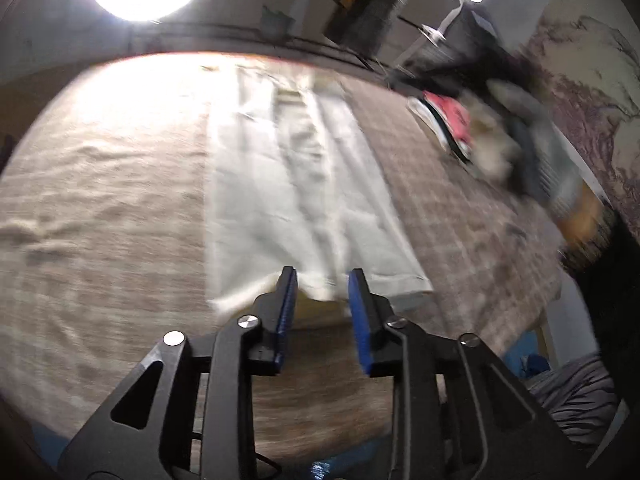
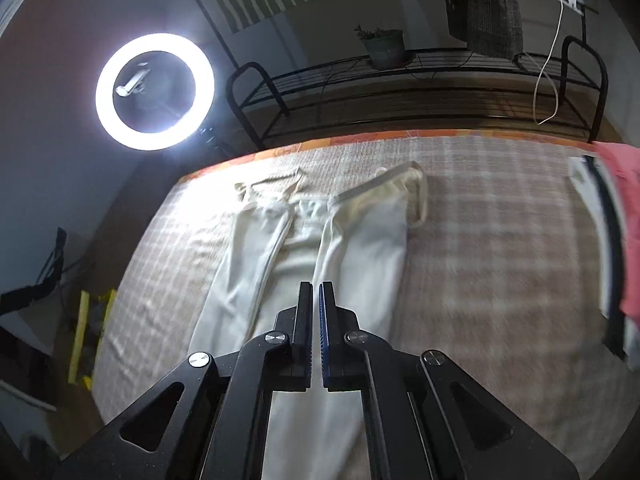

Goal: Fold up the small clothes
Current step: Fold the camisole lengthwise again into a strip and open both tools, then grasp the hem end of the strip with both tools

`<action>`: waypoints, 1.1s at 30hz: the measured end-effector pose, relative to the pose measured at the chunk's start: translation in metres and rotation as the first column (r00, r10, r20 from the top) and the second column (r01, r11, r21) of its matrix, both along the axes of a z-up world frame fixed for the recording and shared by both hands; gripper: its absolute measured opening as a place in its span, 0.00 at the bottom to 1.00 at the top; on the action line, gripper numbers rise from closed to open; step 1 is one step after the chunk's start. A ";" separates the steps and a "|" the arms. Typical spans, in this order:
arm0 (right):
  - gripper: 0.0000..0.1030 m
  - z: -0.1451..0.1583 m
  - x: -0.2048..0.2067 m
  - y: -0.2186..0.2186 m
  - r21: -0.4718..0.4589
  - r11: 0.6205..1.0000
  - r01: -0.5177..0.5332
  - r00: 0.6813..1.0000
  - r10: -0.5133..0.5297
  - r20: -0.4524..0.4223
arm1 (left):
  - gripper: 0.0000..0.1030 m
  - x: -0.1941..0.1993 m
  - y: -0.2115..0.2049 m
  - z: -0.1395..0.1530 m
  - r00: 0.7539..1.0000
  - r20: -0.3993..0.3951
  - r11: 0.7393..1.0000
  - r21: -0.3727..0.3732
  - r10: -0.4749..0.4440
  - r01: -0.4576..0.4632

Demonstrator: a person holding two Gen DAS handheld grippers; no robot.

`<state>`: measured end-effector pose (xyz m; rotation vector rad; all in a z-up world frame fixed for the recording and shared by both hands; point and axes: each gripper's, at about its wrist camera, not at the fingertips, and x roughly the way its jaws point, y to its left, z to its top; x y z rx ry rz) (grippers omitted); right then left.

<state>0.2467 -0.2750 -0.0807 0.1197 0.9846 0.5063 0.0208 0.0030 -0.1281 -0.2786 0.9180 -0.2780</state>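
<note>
A white garment [image 1: 288, 184] lies stretched out flat on the checked bedspread [image 1: 100, 208], its sides folded inward. My left gripper [image 1: 322, 276] is open, its fingers astride the garment's near hem, which bunches up between them. In the right wrist view the same garment [image 2: 304, 240] runs away from me, its neck and straps at the far end. My right gripper [image 2: 316, 292] is above the garment's middle with its jaws nearly touching; nothing shows between them.
A pile of other clothes, with a red piece [image 1: 452, 120], lies at the right on the bed; it also shows in the right wrist view [image 2: 624, 220]. A ring light [image 2: 154, 88] and a black metal rack [image 2: 400, 88] stand beyond the bed's far edge.
</note>
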 end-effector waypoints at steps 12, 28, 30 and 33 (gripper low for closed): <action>0.31 -0.064 -0.148 -0.037 0.007 1.000 0.018 0.979 -0.016 -0.204 | 0.33 0.026 0.070 -0.047 0.971 -0.182 0.969 -0.161 0.156 -0.186; 0.32 -0.112 -0.165 -0.044 0.149 0.989 0.010 0.951 0.036 -0.307 | 0.33 0.017 0.050 -0.067 0.976 -0.205 0.991 -0.101 0.070 -0.093; 0.32 -0.118 -0.165 -0.049 0.214 0.977 0.013 0.942 0.060 -0.329 | 0.33 0.022 0.049 -0.068 0.973 -0.222 0.984 -0.145 0.067 -0.101; 0.26 -0.127 -0.166 -0.050 0.274 0.962 0.006 0.932 0.093 -0.349 | 0.25 0.029 0.046 -0.069 0.970 -0.238 0.979 -0.181 0.044 -0.089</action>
